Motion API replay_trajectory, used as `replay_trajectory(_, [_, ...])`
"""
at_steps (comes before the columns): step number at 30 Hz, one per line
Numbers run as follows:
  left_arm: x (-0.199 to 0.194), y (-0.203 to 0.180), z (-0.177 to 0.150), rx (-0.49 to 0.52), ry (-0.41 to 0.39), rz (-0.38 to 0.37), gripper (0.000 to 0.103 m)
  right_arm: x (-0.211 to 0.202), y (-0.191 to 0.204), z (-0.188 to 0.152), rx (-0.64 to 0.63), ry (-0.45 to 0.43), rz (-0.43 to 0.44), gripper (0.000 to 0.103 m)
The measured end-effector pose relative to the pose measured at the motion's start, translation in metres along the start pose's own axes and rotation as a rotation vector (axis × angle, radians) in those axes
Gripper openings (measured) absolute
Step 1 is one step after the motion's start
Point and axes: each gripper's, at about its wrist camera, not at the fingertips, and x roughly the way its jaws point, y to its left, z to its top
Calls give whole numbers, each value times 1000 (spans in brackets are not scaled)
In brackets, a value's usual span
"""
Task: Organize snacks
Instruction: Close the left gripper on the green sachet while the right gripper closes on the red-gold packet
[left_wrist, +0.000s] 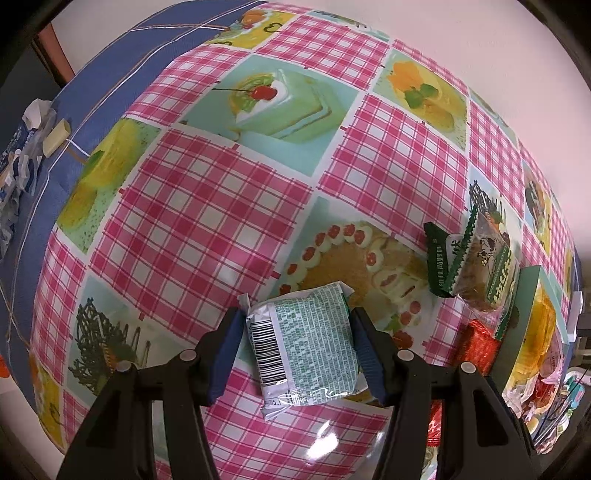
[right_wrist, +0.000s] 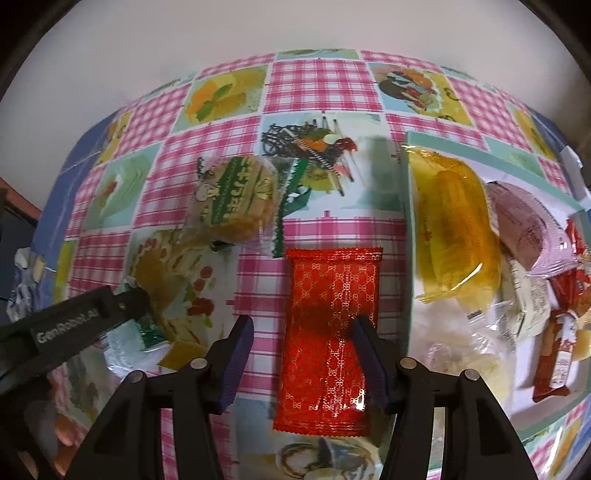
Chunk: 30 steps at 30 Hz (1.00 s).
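Note:
My left gripper (left_wrist: 297, 349) stands around a green-and-white snack packet (left_wrist: 308, 343) lying barcode side up on the tablecloth; both pads touch its sides. That gripper's black arm shows at the left of the right wrist view (right_wrist: 74, 325). My right gripper (right_wrist: 303, 356) is open above a red patterned packet (right_wrist: 328, 332), which lies flat between its fingers. A clear-wrapped cookie with a green label (right_wrist: 236, 201) lies beyond, also seen in the left wrist view (left_wrist: 476, 266). A pale green tray (right_wrist: 410, 206) on the right holds several snacks, among them a yellow packet (right_wrist: 454, 221).
The table carries a pink checked cloth with cake pictures (left_wrist: 207, 206) over a blue cloth (left_wrist: 99, 74). Crumpled wrappers (left_wrist: 18, 162) lie at the far left edge. A white wall stands behind the table.

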Motion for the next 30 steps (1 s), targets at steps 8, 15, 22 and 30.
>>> replay_trajectory(8, [1,3,0,-9,1,-4,61,-2,5,0,26,12,134,59])
replay_trajectory(15, [3,-2,-1,11,-3,19,61,-10,4,1,-27,-30,47,59])
replay_trajectory(22, [5,-12,-3,37,-4,37,61,0,-10,-4,0,31,60,59])
replay_trajectory(30, [7,-27,-7,80,0,38,61,2,2,-12,-30,46,80,60])
